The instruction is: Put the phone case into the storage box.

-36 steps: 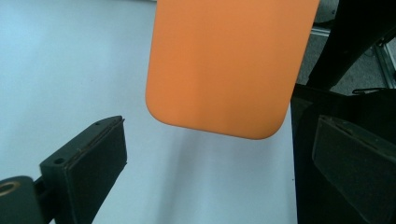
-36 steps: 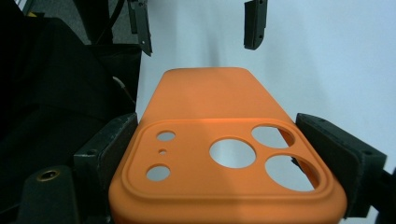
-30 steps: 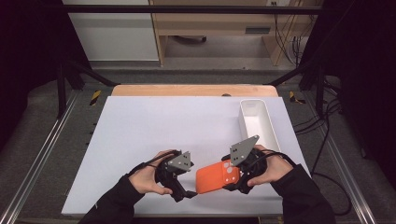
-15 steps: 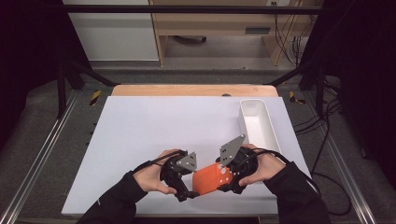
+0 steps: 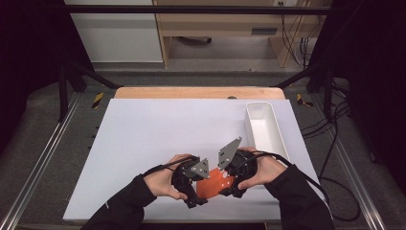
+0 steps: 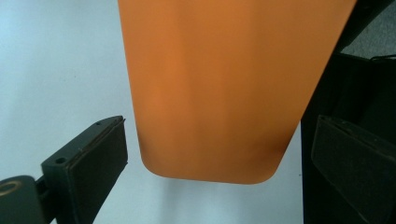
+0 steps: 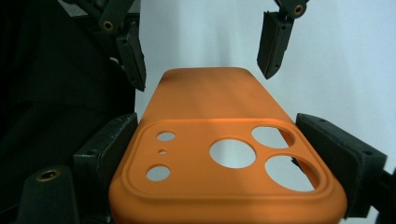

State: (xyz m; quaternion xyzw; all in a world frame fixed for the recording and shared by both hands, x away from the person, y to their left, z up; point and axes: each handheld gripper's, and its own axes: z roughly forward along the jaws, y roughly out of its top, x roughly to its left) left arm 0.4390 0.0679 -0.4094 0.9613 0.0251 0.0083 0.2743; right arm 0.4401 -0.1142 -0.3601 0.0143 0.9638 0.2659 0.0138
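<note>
High view: right gripper [image 5: 229, 188] is clamping the orange phone case [image 5: 216, 182]; left gripper [image 5: 201, 197], jaws wide, is hiding the case's near end.

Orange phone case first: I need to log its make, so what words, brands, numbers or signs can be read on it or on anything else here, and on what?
None can be read.
Orange phone case: plain, no print or logo showing beside its camera cut-outs.
White bin: blank.
Grey plate on the right hand-held gripper: blank.
Yellow-and-black striped markers beside the table: stripes, no lettering.
</note>
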